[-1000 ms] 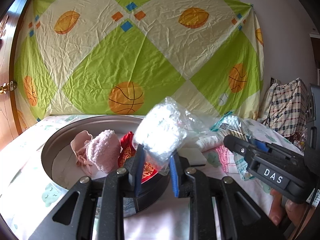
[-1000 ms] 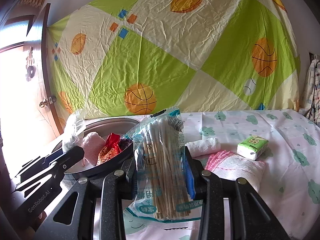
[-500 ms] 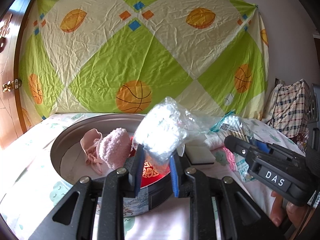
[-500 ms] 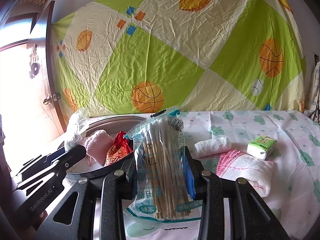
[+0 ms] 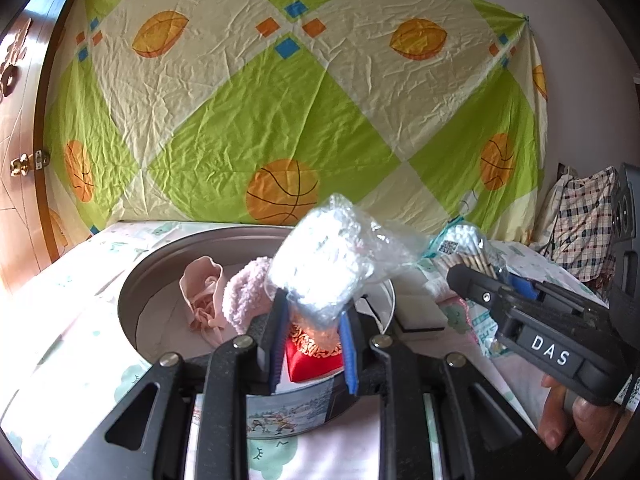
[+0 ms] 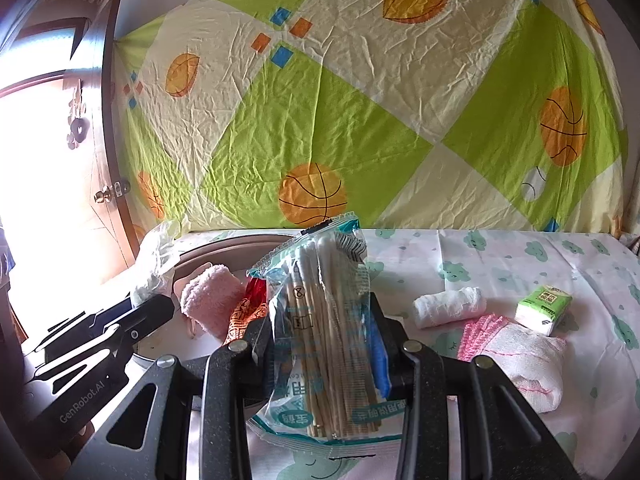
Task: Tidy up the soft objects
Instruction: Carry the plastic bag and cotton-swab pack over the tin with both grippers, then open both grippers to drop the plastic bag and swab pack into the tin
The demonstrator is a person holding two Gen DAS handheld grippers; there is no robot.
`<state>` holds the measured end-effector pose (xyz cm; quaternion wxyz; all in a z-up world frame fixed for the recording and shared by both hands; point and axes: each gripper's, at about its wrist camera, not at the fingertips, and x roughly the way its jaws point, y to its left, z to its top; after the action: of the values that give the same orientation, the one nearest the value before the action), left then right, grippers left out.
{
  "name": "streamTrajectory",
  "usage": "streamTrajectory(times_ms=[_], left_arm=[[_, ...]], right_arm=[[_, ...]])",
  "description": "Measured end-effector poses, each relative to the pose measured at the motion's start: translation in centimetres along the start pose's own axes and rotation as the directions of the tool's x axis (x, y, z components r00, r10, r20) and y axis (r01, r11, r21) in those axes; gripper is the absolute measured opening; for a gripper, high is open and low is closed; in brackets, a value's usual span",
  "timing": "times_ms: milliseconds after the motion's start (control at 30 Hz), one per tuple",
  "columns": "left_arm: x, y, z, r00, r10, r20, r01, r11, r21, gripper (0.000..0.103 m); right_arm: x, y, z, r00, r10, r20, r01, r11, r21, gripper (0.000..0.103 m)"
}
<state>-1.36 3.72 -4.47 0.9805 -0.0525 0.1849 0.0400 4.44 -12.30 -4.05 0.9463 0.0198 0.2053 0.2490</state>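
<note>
My left gripper is shut on a clear plastic bag of white cotton and holds it above the near rim of a round metal tin. In the tin lie a pink fluffy sock, a pale pink cloth and a red and gold pouch. My right gripper is shut on a bag of cotton swabs, held upright just right of the tin. The left gripper shows at the left in the right wrist view.
On the cloud-print sheet to the right lie a rolled white bandage, a green tissue pack and a pink and white towel. A white sponge block sits beside the tin. A checked bag stands far right. A door is left.
Both grippers have moved a little to the left toward the tin, each still holding its bag. The cotton bag now hangs over the tin's near rim.
</note>
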Motion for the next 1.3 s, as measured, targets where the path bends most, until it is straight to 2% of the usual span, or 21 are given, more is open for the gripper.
streamTrajectory(times_ms=[333,567,733,900,1067,1200,1300], left_arm=[[-0.4,1.3,0.4,1.000,0.013,0.007,-0.013,1.000,-0.005,0.022],[-0.1,4.0,2.3,0.998,0.061,0.001,-0.061,0.998,-0.004,0.022],[1.3,6.5,4.2,0.994,0.103,-0.045,-0.103,0.995,0.010,0.022],[4.1,8.0,5.8,0.989,0.072,-0.132,-0.074,0.997,-0.004,0.022],[7.6,8.5,7.0,0.970,0.004,-0.245,-0.012,1.000,-0.029,0.022],[9.9,8.6,7.7,0.945,-0.026,-0.327,0.011,0.999,-0.048,0.022],[11.4,8.6,8.0,0.927,-0.040,-0.372,0.020,0.998,-0.058,0.022]], right_arm=[[0.7,1.2,0.9,1.000,0.019,-0.004,-0.019,0.999,-0.031,0.039],[2.8,2.5,3.6,0.997,0.071,-0.032,-0.073,0.996,-0.055,0.040],[5.6,4.3,5.1,0.990,0.110,-0.086,-0.117,0.990,-0.074,0.040],[9.6,5.0,5.7,0.976,0.120,-0.183,-0.132,0.990,-0.056,0.040],[12.6,4.8,5.9,0.960,0.096,-0.264,-0.122,0.989,-0.083,0.040],[14.0,4.2,5.8,0.950,0.081,-0.301,-0.112,0.990,-0.085,0.040],[15.1,3.9,5.9,0.936,0.105,-0.335,-0.134,0.989,-0.063,0.040]])
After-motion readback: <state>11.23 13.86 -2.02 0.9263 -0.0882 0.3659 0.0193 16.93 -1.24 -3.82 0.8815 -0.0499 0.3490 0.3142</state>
